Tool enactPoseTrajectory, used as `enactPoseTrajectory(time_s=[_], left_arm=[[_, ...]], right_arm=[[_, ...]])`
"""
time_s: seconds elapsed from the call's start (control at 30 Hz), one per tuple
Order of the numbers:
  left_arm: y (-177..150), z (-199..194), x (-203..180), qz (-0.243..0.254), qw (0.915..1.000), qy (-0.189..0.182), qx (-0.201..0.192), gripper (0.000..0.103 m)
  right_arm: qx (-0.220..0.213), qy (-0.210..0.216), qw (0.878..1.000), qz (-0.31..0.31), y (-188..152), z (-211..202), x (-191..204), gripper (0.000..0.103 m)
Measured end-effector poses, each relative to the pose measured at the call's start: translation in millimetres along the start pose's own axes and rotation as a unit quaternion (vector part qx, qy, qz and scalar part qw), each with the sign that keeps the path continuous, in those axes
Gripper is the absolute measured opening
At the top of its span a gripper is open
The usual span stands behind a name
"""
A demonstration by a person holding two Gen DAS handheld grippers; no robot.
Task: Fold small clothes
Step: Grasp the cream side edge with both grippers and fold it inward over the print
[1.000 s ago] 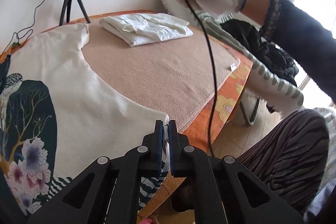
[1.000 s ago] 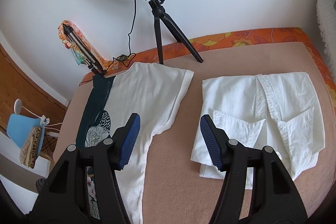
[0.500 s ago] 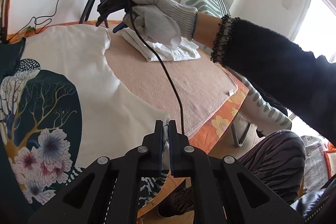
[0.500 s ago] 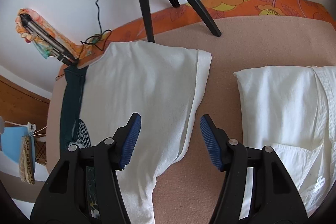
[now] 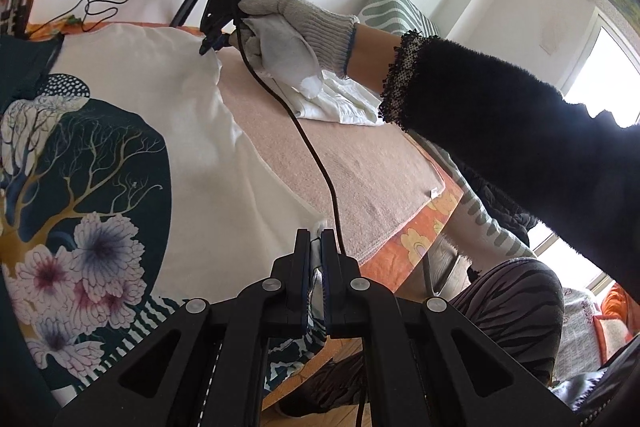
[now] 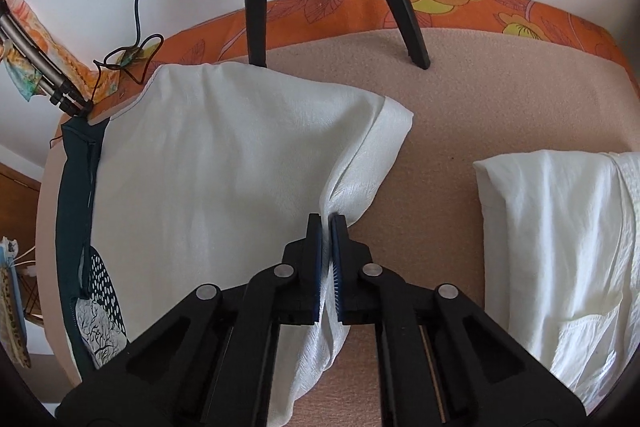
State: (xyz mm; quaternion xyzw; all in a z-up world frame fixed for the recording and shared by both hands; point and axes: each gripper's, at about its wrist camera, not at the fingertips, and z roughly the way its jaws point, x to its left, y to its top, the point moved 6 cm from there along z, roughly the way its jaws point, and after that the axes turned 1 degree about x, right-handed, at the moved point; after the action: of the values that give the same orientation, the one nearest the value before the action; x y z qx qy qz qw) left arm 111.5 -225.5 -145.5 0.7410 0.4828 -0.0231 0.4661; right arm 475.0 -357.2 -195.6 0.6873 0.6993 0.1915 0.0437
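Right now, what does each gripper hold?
Left gripper: closed on the hem of the printed shirt.
Right gripper: just closed on the same shirt's sleeve.

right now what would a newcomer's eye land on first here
The big tree-and-flower print on the white shirt spread over the table's left side. Next, the right hand-held gripper shut on that shirt's sleeve edge, with a folded white garment lying to its right.
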Motion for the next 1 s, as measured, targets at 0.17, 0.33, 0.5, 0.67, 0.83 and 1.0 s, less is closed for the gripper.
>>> enactPoseTrajectory(time_s=[0.17,0.33,0.5,0.67,0.83,1.0], left_arm=[[-2,-10,15,-0.021,0.9997,-0.002,-0.013,0.003],[-7,-27,26,-0.037,0.9989,0.001,-0.028,0.003],[-17,-47,42,-0.065,0.9970,0.009,-0.040,0.003],[-32,-59,56,-0.086,0.9951,0.023,-0.043,0.003],[-37,-68,64,-0.091,0.9941,0.033,-0.048,0.003],[-42,-78,73,-0.099,0.9928,0.043,-0.052,0.003]], right_arm=[[-0.014,-0.035,0.999,-0.028,11,-17,26,0.004],[-0.022,-0.051,0.996,-0.073,17,-32,73,0.004],[-0.033,-0.072,0.989,-0.127,22,-43,134,0.004],[-0.035,-0.091,0.978,-0.184,18,-41,191,0.004],[-0.026,-0.099,0.969,-0.224,8,-25,236,0.004],[-0.017,-0.098,0.966,-0.240,3,-8,264,0.004]])
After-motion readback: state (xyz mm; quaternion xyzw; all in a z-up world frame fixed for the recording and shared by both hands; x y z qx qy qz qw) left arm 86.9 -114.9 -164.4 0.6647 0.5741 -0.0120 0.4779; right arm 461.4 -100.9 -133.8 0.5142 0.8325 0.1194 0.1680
